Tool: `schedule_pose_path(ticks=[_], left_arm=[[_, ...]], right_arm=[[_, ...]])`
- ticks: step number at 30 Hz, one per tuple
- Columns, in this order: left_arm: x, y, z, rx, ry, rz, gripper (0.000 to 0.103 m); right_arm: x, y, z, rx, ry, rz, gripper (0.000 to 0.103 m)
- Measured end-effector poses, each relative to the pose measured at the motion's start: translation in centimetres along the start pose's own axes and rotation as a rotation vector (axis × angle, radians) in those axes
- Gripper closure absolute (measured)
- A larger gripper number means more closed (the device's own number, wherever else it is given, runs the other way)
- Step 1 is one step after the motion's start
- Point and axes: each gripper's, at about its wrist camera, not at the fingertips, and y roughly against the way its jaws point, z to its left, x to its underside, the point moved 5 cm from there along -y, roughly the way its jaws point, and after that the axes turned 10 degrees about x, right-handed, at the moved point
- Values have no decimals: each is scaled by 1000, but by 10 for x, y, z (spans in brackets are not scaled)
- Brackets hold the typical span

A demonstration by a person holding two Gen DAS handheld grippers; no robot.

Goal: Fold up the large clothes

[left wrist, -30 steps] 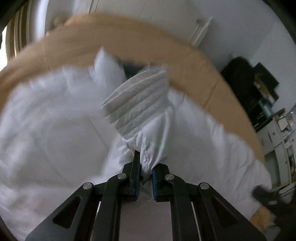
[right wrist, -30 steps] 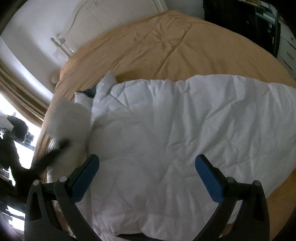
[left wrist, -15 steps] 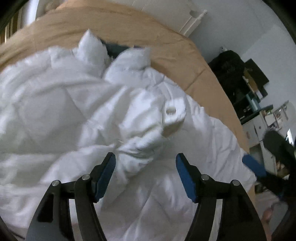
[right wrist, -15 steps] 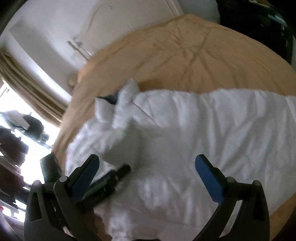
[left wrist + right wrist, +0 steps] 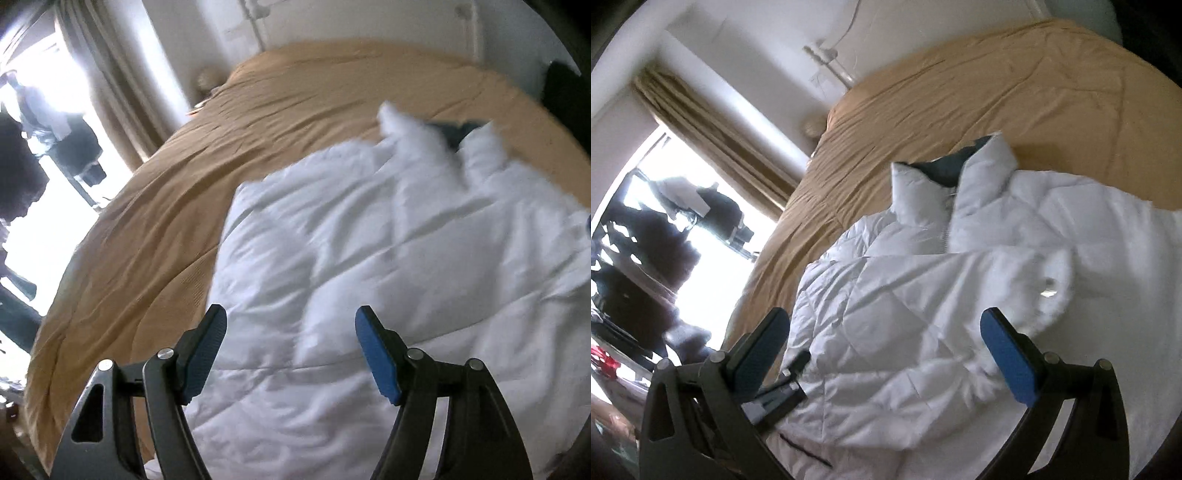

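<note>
Spreading across the near part of the tan bedspread (image 5: 960,85), a white quilted puffer jacket (image 5: 894,302) is seen lying front up, rumpled, with diamond stitching over its body. Its collar (image 5: 982,166) is stood up at the far end, and a dark blue lining (image 5: 945,166) is shown inside it. One sleeve is laid across the chest, and its cuff (image 5: 1052,288) is seen resting on the body of the jacket in the right wrist view. In the left wrist view the same jacket (image 5: 388,258) is blurred, with the collar points at the upper right.

The left gripper (image 5: 290,354) is held above the lower part of the jacket; its jaws are opening, the blue pads (image 5: 376,354) are set wide apart, and nothing is pinched between them, only fabric lying below. The right gripper (image 5: 884,358) is likewise held over the jacket with its blue pads (image 5: 1008,362) spread wide and nothing gripped. Part of the left gripper is also caught at the lower left of the right wrist view, just beside the jacket's edge.

Beyond the bed, a white headboard (image 5: 369,22) is seen against the wall, beige curtains (image 5: 713,125) are hung beside a bright window (image 5: 701,295), and dark cluttered shapes are made out in front of the glass.
</note>
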Motion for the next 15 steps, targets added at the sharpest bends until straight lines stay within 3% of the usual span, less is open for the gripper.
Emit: schedule_pose_path(ticks=[4,7,9,12,13,15], left_arm=[[10,-27,-3,-24,2,42,30],[11,-36,-2,-17,17,51,27],[11,-42,0,-20,19,50,20],[15,-52,0,-10,41,48,17],[16,-54,1,-4,48,49,16],[18,-55,2,-6,51,47,15]], right_arm=[[5,-35,-17,171,20,68,1],[18,-43,-58,273,-26,104,1],[30,-45,-85,265,-81,136,1],[40,-33,-106,203,-112,107,1],[42,-27,-114,257,-123,96,1],[41,-12,-118,262,-150,47,2]])
